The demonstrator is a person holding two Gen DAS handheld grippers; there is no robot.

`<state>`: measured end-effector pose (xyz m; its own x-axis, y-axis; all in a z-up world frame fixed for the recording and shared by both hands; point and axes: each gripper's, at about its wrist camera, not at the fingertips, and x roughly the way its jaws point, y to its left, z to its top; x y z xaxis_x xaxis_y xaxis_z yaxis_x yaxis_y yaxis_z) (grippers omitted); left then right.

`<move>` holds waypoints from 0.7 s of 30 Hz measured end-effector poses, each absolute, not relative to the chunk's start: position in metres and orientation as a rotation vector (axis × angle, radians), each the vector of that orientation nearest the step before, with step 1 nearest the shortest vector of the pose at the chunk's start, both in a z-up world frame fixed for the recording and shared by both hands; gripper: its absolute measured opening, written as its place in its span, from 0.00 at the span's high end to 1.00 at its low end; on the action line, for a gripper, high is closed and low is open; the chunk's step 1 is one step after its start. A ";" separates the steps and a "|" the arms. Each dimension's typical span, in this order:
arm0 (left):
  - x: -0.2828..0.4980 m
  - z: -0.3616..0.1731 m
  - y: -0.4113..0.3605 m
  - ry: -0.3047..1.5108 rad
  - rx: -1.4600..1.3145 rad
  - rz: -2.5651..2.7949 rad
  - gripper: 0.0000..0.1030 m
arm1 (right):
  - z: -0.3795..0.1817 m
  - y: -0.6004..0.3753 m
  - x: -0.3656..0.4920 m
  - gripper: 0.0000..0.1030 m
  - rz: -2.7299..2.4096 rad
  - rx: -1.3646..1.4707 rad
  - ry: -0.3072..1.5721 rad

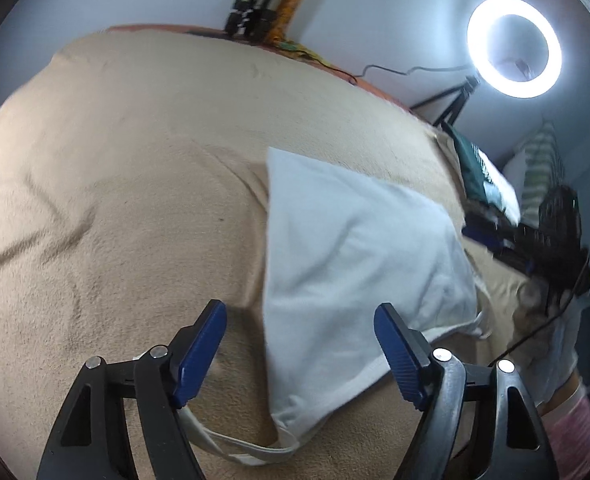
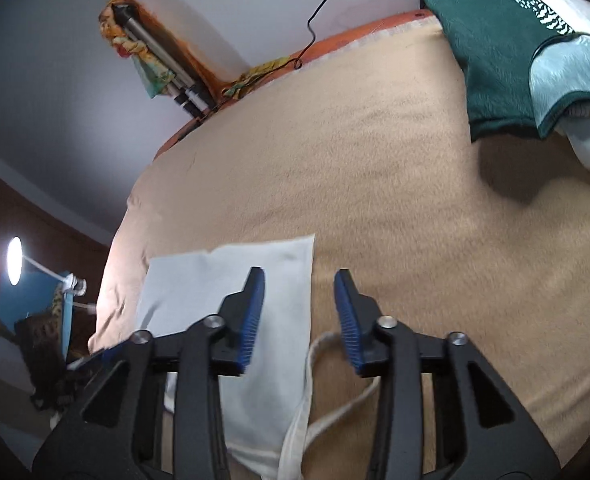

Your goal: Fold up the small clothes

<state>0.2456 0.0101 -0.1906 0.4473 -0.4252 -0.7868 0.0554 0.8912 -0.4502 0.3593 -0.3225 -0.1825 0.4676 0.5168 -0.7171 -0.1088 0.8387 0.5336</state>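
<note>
The near end of the white garment is cut off behind the left gripper and its arms, and a cream strap trails from it partly under the black frame. In the right wrist view the garment's lower part is hidden by the right gripper. Both pairs of jaws stand apart with nothing pressed between the blue pads. The garment lies folded flat on a tan blanket covering a bed. A dark green cloth sits at the blanket's far right edge. A lit ring light stands against a pale wall; objects beside it are blurred.
</note>
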 end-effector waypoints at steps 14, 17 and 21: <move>0.261 -0.193 0.032 1.100 -0.523 -0.341 0.41 | -0.190 -0.300 0.292 0.61 0.473 0.257 1.228; 0.261 -0.194 0.031 1.103 -0.518 -0.341 0.41 | -0.186 -0.295 0.267 0.61 0.530 0.209 1.224; 0.263 -0.195 0.035 1.110 -0.560 -0.343 0.41 | -0.171 -0.309 0.256 0.60 0.540 0.268 1.113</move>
<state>0.2627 0.0351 -0.1950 0.4141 -0.5254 -0.7433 -0.0148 0.8126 -0.5826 0.2557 -0.3087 -0.1707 0.3319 0.5372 -0.7754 -0.2767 0.8413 0.4644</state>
